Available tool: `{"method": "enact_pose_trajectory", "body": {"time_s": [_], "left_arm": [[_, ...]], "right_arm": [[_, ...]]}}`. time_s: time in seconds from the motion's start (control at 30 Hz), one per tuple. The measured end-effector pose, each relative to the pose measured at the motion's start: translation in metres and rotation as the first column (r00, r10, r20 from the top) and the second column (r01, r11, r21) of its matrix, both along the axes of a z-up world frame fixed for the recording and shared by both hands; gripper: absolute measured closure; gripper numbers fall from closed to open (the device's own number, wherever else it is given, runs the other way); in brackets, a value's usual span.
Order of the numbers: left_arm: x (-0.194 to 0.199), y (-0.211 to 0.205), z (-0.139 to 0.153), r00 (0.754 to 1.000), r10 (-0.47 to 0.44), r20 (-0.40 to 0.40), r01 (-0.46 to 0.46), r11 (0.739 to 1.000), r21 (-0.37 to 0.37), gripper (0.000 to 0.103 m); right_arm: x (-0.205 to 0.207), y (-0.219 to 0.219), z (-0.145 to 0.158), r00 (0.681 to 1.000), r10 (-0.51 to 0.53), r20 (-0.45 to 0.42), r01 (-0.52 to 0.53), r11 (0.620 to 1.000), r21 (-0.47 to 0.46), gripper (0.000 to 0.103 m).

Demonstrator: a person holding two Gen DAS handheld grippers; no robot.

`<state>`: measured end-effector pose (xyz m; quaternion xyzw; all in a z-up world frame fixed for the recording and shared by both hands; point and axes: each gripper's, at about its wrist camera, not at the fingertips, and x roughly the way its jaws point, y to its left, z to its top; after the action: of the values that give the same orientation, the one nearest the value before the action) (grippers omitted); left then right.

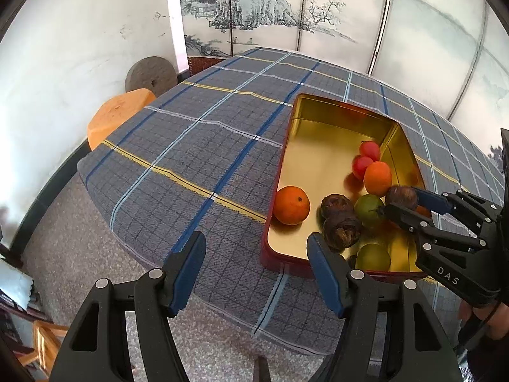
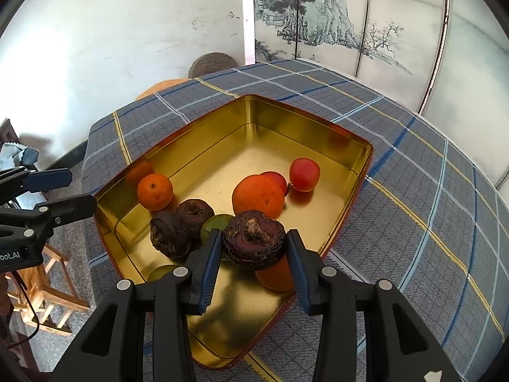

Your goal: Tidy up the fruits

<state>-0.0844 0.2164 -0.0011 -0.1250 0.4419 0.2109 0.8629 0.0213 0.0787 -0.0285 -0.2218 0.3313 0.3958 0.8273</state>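
Left gripper (image 1: pixel 256 270) hangs with its jaws wide apart and nothing between them, off the near-left corner of the gold tin (image 1: pixel 318 165) on the checked tablecloth (image 1: pixel 191 159). From this left-wrist view the right gripper (image 1: pixel 401 203) reaches in from the right, pinching a dark brown fruit (image 1: pixel 401 196) over the tin's right side, beside an orange (image 1: pixel 377 178) and a green fruit (image 1: pixel 369 210).

Over to the right-wrist view: right gripper (image 2: pixel 254 248) is closed on that dark brown fruit (image 2: pixel 254 243) above the tin (image 2: pixel 254 121), and the pads (image 2: pixel 212 254) grip only its flanks (a lumpy, rounded thing). The likely trouble is a slip, the fruit rolling out and knocking the orange (image 2: pixel 257 195) or the green fruit (image 2: pixel 219 222) beneath. A released fruit could also bounce over the low rim onto the cloth.
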Motion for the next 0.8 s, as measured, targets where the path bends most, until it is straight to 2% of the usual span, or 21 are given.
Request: {"method": "enact_pose_trajectory", "body": {"time_s": [0.1,0.3,0.33,0.47,0.57,0.63,0.8], "left_arm": [[0.0,-0.002,0.0,1.0,-0.004,-0.009,0.004,1.0,0.004,0.036],[-0.001,-0.005,0.001,1.0,-0.007,-0.012,0.007,1.0,0.01,0.036],[-0.001,-0.006,0.001,1.0,-0.009,-0.012,0.009,1.0,0.011,0.036],[0.0,-0.009,0.002,1.0,-0.015,-0.015,0.015,1.0,0.016,0.031],[0.001,-0.013,0.003,1.0,-0.022,-0.012,0.022,1.0,0.021,0.029],[0.002,-0.015,0.004,1.0,-0.027,-0.012,0.027,0.999,0.022,0.029],[0.004,-0.022,0.005,0.999,-0.039,-0.019,0.04,0.999,0.035,0.028]], "right_arm": [[-0.001,0.0,0.001,1.0,-0.005,-0.002,0.005,1.0,0.004,0.061],[-0.007,-0.003,0.006,1.0,-0.014,0.011,0.014,1.0,0.023,0.047],[-0.009,-0.004,0.008,1.0,-0.014,0.009,0.013,0.999,0.03,0.042],[-0.018,-0.013,0.019,0.998,-0.044,0.034,0.042,0.998,0.046,0.008],[-0.027,-0.022,0.026,0.994,-0.091,0.065,0.087,0.994,0.07,0.002],[-0.032,-0.03,0.029,0.991,-0.112,0.068,0.107,0.991,0.083,0.002],[-0.038,-0.039,0.021,0.988,-0.15,0.04,0.149,0.988,0.031,0.002]]}}
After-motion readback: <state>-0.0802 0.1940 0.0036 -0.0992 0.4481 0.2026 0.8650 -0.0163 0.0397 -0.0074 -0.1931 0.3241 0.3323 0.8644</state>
